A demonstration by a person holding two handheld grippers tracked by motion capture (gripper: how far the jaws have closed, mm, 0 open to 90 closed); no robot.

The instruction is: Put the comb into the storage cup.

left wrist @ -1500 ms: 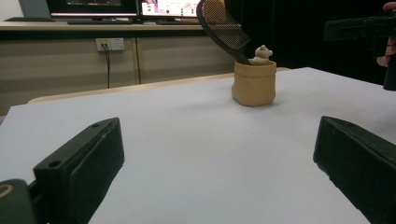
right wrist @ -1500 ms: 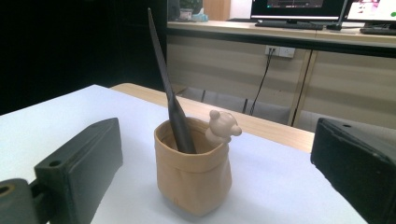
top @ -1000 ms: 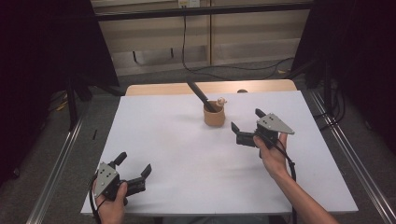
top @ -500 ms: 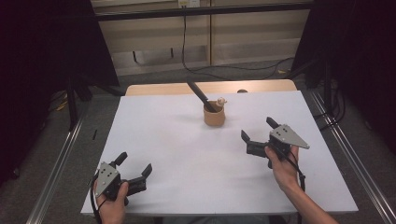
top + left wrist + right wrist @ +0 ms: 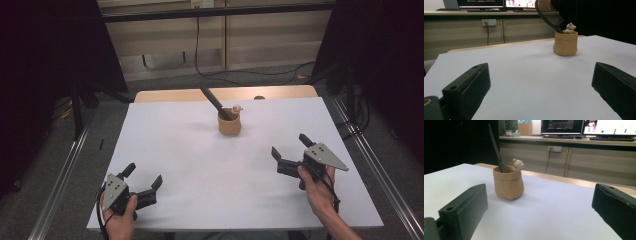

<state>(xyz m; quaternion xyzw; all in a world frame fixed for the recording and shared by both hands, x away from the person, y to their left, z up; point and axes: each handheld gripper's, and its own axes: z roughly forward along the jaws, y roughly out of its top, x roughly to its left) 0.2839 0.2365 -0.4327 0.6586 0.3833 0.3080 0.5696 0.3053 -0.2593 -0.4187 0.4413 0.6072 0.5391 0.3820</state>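
Observation:
A tan pot [image 5: 229, 124] stands on the white table [image 5: 190, 160], past its middle. A black mesh-headed utensil [image 5: 215, 102] leans out of it toward the back left, and a small bear figure [image 5: 236, 108] peeks over its rim. My left gripper [image 5: 144, 180] rests at the front left corner, open, nothing between its jaws. My right gripper [image 5: 290, 152] hovers at the right side, open and empty, well short of the pot. The pot [image 5: 565, 43] lies far ahead in the left gripper view. It is closer in the right gripper view, where the pot [image 5: 508, 182] sits left of centre.
A wooden tabletop edge [image 5: 175, 94] shows behind the white sheet. Metal rails [image 5: 60, 175] run along both sides on the floor. Cables [image 5: 240, 75] lie on the floor behind. Monitors [image 5: 584, 127] stand on a far counter.
My right gripper has drawn back from beside the pot toward the front right and dropped lower. The left gripper has stayed put.

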